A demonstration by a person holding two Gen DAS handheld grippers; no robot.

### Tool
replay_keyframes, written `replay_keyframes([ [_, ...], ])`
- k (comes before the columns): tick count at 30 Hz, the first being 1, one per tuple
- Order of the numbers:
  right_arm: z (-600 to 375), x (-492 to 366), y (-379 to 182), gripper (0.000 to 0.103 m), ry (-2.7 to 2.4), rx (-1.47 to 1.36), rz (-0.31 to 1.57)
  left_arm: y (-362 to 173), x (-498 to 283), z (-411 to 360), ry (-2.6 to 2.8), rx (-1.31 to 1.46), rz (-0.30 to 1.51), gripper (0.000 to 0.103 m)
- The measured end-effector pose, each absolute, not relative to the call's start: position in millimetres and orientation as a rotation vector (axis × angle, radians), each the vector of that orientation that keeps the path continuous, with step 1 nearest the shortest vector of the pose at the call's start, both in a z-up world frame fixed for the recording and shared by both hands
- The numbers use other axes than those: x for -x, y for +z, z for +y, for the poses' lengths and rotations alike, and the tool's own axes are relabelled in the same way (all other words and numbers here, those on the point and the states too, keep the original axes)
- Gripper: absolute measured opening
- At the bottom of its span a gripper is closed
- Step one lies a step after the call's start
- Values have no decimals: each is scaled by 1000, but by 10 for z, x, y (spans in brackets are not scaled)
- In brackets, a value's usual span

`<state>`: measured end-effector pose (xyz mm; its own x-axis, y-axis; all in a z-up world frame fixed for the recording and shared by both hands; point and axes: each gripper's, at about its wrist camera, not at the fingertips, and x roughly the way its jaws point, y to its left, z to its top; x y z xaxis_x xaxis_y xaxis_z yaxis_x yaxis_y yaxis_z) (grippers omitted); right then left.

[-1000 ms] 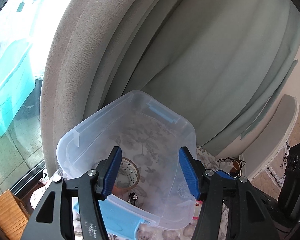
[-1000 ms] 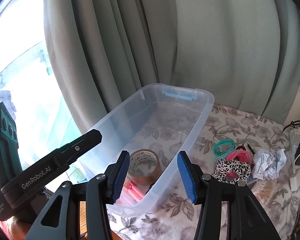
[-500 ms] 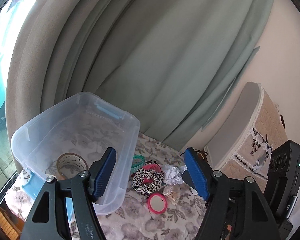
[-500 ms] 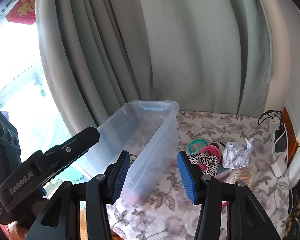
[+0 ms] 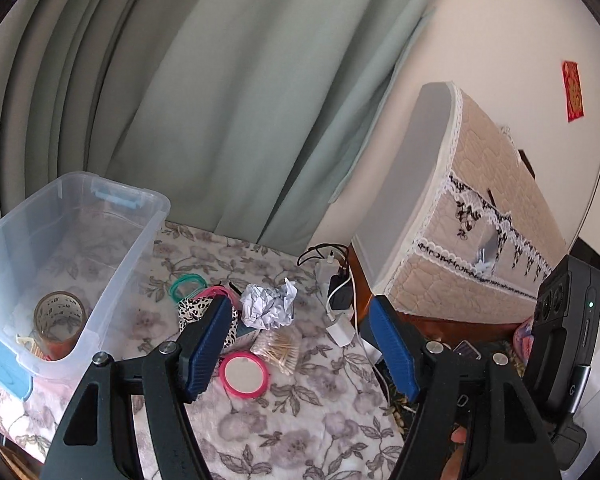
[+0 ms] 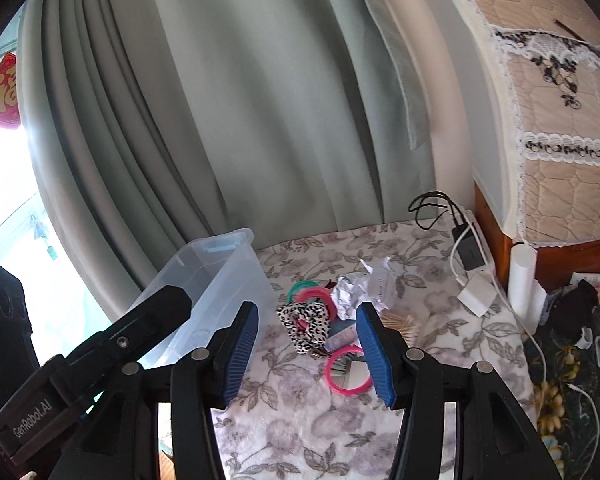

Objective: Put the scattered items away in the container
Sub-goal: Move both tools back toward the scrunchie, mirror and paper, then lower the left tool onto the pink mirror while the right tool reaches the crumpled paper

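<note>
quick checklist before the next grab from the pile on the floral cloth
1. Left gripper open and empty: ok.
2. Right gripper open and empty: ok.
3. Clear bin has room, holding only a tape roll and small bits: ok.
4. Pile in view, with leopard scrunchie, crumpled paper and pink mirror: ok.
5. Charger cables lie apart from the pile: ok.
6. What lies under the scrunchie: cannot tell.

containers: 1 clear bin
tape rolls: 1, in bin
paper balls: 1
leopard scrunchies: 1
pink mirrors: 1
teal rings: 1
cotton swab packs: 1
chargers: 2, black charger, white charger
</note>
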<state>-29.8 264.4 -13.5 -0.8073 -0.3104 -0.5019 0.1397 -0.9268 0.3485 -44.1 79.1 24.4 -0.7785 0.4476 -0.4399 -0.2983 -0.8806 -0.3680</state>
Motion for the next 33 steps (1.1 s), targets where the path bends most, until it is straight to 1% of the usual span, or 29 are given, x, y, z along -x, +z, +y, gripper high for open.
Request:
replay_keyframes([
  [2,2787,290,-225,59,-2743,-849,-483,183,463,892,2627,772,-304,72],
  [5,2935,326,-352,60,-2750,-887,-525,28,553,1013,2661,846,-199,72],
  [9,3053,391,-508,60,-2738,-930,-561,-212,708,1121,2675,963,-140,72],
  [14,3127,496,-731,61,-2711,-1000,-592,-511,853,1198,2680,1057,-106,72],
  [20,3193,659,-1011,61,-2682,-1094,-632,-797,920,1295,2661,1101,-75,72],
  [24,3205,756,-1154,61,-2665,-1147,-635,-972,1020,1342,2630,1165,-65,72],
  [29,3185,888,-1292,61,-2639,-1196,-632,-1175,1180,1438,2625,1231,-3,72],
  [33,3159,987,-1370,61,-2624,-1228,-617,-1330,1278,1488,2601,1278,-24,72],
])
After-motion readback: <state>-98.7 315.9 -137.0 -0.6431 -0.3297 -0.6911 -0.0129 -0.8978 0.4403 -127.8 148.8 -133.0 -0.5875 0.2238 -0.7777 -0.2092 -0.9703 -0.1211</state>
